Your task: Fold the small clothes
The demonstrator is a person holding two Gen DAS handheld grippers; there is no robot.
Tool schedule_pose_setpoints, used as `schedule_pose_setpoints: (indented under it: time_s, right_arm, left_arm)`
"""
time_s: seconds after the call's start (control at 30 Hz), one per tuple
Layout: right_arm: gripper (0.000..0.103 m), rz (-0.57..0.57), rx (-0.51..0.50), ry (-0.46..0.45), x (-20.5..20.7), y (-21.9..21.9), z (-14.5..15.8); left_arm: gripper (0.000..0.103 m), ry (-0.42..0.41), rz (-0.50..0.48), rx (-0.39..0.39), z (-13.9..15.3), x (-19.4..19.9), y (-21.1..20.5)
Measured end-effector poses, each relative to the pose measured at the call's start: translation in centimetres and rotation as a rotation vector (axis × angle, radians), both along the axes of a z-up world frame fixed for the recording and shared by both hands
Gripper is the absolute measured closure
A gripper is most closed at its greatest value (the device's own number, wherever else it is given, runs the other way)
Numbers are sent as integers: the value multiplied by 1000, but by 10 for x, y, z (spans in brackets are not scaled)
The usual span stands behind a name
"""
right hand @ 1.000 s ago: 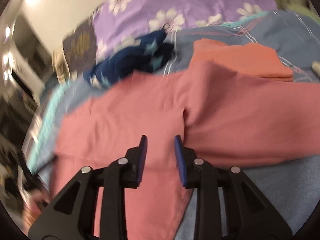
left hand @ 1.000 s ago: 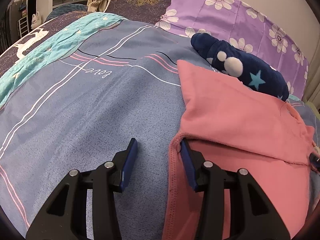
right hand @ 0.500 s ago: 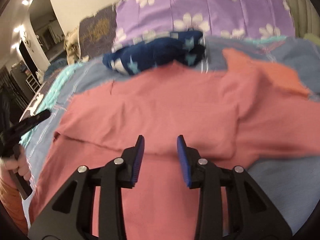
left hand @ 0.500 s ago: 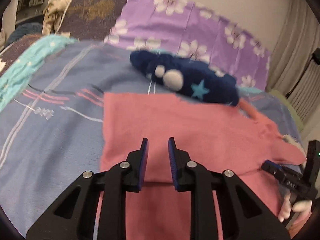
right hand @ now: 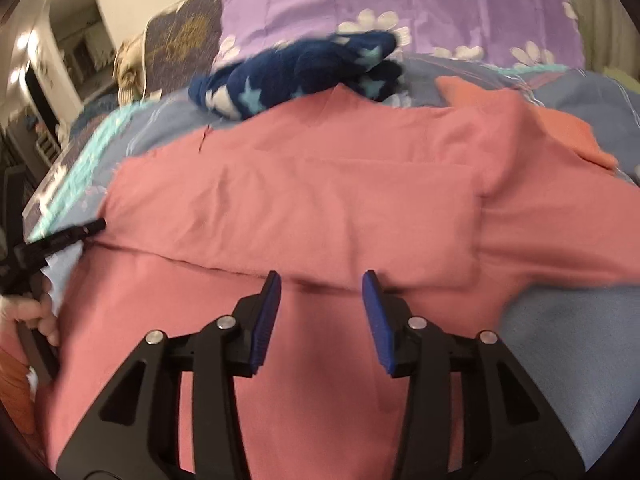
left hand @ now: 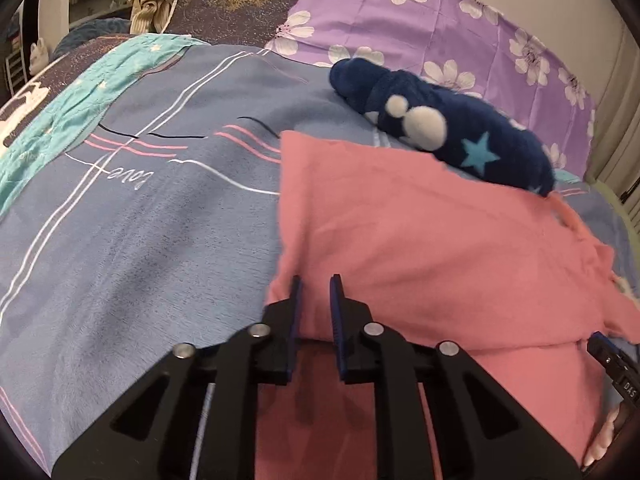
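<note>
The pink cotton garment [left hand: 440, 248] lies below the navy star-patterned fleece bundle [left hand: 448, 132]. Left gripper [left hand: 316, 300] has just been closing, now pinching its folded left edge. Right gripper [right hand: 320, 296] has just been opening, released above the fold line: fold laid.

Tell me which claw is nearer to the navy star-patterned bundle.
Left, though not by much. The left claw is at the pink garment's near-left folded edge, its jaws just closing. The right claw sits open at the fold's middle front, with more garment before the navy bundle.
</note>
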State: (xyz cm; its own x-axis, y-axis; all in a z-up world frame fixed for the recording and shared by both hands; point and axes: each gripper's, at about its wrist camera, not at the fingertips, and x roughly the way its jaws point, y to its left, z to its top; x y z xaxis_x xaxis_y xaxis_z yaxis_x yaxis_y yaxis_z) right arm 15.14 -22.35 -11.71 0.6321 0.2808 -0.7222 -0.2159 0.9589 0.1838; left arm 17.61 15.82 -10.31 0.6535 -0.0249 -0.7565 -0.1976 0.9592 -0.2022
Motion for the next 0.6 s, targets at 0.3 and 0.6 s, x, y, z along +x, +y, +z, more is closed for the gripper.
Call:
schedule_pose_setpoints:
  time_s: [0.3, 0.6]
  right_arm:
    - [59, -499, 142, -125, -36, -211, 65]
    - [57, -865, 522, -68, -82, -375, 47]
  left_arm:
    - [77, -10, -190, 42, -6, 19, -65]
    - [73, 9, -197, 72, -20, 23, -72]
